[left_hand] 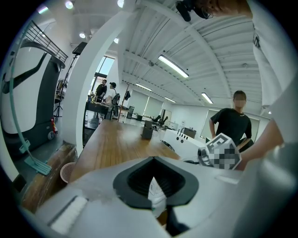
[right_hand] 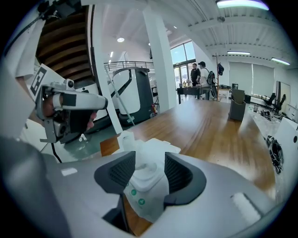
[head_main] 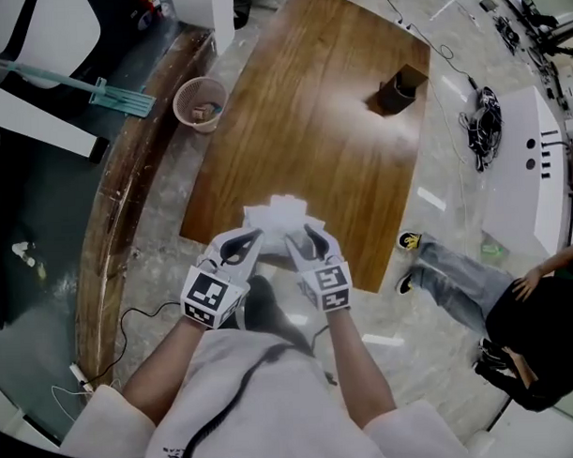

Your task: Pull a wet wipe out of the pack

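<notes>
The wet wipe pack (head_main: 278, 214) is white and lies at the near edge of the wooden table (head_main: 311, 129), between my two grippers. My left gripper (head_main: 254, 239) comes at it from the left. In the left gripper view, the left gripper (left_hand: 156, 189) has its jaws shut on a thin crinkled white edge of the pack (left_hand: 156, 197). My right gripper (head_main: 296, 237) stands at the pack's right. In the right gripper view, the right gripper (right_hand: 144, 174) is open wide, with the pack (right_hand: 145, 193) and its round lid, printed with green dots, lying between the pads.
A pink waste basket (head_main: 199, 102) stands on the floor left of the table. A dark box (head_main: 399, 88) sits at the table's far end. A person (head_main: 514, 300) sits on the floor at the right, beside a white counter (head_main: 528, 168).
</notes>
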{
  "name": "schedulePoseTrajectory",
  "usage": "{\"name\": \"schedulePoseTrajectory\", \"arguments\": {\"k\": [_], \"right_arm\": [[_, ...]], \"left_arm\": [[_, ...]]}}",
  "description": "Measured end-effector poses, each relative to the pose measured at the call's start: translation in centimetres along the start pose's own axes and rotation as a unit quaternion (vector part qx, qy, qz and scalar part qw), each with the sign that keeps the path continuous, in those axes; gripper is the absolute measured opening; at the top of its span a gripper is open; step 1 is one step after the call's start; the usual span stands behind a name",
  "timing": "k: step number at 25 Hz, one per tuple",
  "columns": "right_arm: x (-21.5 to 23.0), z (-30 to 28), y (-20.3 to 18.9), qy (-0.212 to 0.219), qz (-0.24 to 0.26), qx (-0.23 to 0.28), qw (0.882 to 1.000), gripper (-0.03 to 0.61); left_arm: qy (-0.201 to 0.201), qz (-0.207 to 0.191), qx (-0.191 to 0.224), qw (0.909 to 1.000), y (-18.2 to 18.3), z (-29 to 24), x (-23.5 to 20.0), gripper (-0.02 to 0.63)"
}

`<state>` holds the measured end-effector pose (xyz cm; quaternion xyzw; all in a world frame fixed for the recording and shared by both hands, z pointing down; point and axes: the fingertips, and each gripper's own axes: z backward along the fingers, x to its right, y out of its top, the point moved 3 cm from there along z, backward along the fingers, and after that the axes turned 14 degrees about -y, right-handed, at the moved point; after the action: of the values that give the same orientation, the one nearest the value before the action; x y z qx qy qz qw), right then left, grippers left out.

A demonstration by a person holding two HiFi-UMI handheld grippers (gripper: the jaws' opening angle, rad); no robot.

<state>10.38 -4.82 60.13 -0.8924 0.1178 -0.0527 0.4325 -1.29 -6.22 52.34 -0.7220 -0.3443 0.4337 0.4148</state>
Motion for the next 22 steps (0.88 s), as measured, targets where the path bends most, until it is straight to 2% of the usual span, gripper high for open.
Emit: {"name": "schedulePoseTrajectory", "arguments": {"k": [6, 7, 11, 16, 17, 22], "right_arm": [[-0.5, -0.9, -0.4, 0.009, 0.013, -0.009, 1.000, 0.198], [-0.6, -1.0, -0.4, 0.008, 0.015, -0.010, 1.000, 0.163], [-0.7, -1.3, -0.6, -0.005, 0.048, -0.020, 0.999, 0.126], [-0.3, -1.3, -0.1, -0.015, 0.078, -0.017, 0.997, 0.048], [-0.2, -1.1, 0.1, -0.016, 0.083, -0.014, 0.996, 0.011], [-0.3, -0.8, 0.2, -0.015, 0.076, -0.010, 0.997, 0.011]], "left_arm": [[0.009, 0.004, -0.001, 0.9999, -0.6, 0.3, 0.1, 0.003], [0.011, 0.004, -0.001, 0.9999, -0.6, 0.5, 0.1, 0.004], [0.015, 0.003, 0.000, 0.9999, -0.5, 1.0, 0.2, 0.003], [0.020, -0.002, 0.000, 0.9998, -0.2, 1.4, 0.1, 0.003], [0.020, -0.002, 0.000, 0.9998, -0.1, 1.5, 0.1, 0.003], [0.017, -0.006, -0.001, 0.9998, 0.1, 1.5, 0.2, 0.004]]}}
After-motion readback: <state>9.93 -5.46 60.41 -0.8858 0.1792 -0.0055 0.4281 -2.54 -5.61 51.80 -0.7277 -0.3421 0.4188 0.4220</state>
